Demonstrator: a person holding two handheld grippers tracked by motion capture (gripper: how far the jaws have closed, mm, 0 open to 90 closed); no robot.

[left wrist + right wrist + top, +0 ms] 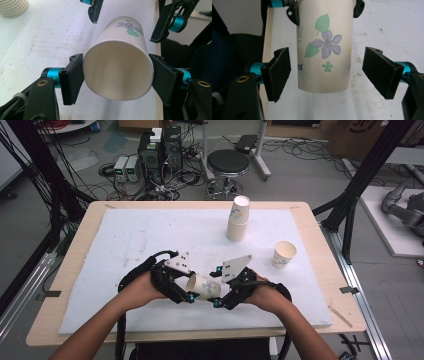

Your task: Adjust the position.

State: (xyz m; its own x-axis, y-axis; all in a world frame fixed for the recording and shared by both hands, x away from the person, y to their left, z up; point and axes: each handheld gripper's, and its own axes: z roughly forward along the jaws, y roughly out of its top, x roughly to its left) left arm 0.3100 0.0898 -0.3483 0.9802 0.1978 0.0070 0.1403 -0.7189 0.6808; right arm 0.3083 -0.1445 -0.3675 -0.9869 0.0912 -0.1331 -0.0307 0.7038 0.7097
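Note:
A white paper cup (204,286) printed with a purple flower lies on its side in the air, just above the white mat (140,235) near the front edge. My left gripper (186,290) is shut on it at the rim, and the left gripper view looks into the open mouth of the cup (125,42) with both pads of the left gripper (118,77) pressed against it. My right gripper (218,287) stands open around the cup's base end. In the right gripper view a gap shows between the cup (324,37) and each pad of the right gripper (329,72).
A stack of paper cups (238,219) stands at the back middle of the mat. A single upright cup (284,254) sits to the right. The wooden table rim (320,250) frames the mat. A black stool (227,165) and cables lie beyond the table.

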